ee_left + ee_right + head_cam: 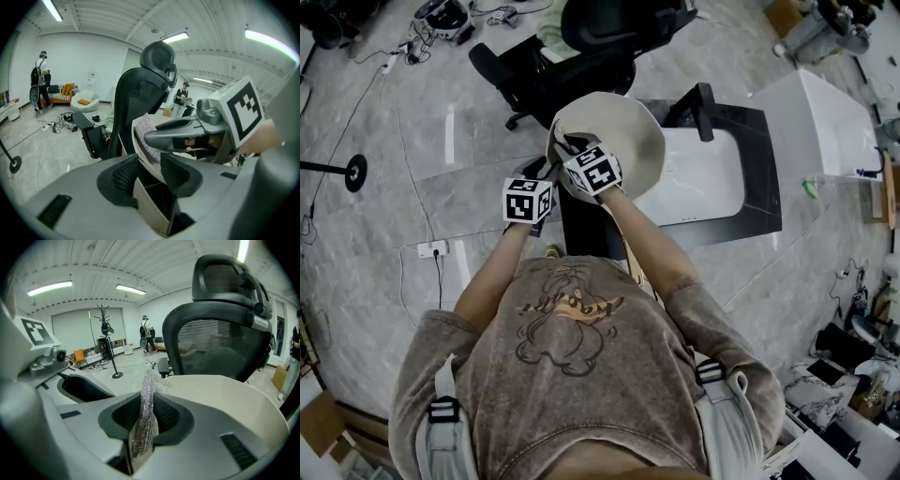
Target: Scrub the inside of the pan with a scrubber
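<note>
Head view, centre of the frame: a cream pan (628,131) is held up and tilted in front of the person's chest, its open side turned toward the person. A black office chair (581,56) stands above it in the frame and a white basin (703,178) set in a black top lies to its right. The left gripper (551,172) meets the pan's lower left rim, and the left gripper view shows the thin cream wall pinched between its dark pads. The right gripper (572,148) reaches just inside the same edge. In the right gripper view its jaws are closed on a silvery mesh scrubber (146,413), which stands up between the pads. The scrubber's free end lies at the pan's pale inner surface near the rim.
</note>
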`<action>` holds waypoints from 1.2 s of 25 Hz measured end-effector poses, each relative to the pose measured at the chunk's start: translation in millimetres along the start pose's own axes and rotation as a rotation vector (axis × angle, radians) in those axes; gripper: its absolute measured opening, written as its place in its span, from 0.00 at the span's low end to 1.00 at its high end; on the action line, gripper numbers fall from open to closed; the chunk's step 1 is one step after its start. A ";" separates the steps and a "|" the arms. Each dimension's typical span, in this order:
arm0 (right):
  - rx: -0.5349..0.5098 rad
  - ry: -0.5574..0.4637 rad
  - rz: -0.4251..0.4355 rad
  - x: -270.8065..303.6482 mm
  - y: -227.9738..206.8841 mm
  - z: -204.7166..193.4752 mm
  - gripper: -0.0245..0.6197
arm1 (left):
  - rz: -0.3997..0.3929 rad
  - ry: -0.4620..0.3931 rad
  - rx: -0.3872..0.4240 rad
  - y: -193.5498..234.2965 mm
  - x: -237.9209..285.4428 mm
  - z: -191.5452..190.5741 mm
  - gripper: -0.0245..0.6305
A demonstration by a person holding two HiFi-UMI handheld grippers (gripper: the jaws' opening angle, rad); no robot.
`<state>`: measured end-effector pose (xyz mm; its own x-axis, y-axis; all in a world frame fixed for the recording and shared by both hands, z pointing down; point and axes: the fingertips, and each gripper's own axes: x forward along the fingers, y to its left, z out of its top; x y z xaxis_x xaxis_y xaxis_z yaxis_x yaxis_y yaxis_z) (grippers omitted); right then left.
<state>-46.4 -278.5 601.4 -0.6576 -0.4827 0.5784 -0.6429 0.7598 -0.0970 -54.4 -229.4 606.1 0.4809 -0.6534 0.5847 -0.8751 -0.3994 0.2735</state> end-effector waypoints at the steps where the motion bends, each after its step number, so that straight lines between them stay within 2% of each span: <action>1: -0.005 0.004 -0.002 4.0 -1.9 1.9 0.18 | -0.002 0.002 0.001 -0.2 -0.1 0.2 0.28; 8: -0.074 0.056 -0.024 28.0 -17.3 7.4 0.19 | -0.033 0.021 0.004 -0.5 -0.7 -0.3 0.28; 20: -0.116 0.097 -0.095 38.6 -50.7 2.8 0.19 | -0.056 0.025 0.002 0.7 -3.2 -0.9 0.27; 30: -0.157 0.188 -0.222 26.3 -102.5 -3.9 0.19 | -0.062 0.034 0.016 0.4 -2.0 -0.1 0.27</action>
<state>3.7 -367.4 629.7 -0.4146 -0.5667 0.7120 -0.6847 0.7096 0.1662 -55.8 -228.2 605.1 0.5315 -0.6048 0.5930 -0.8426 -0.4488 0.2976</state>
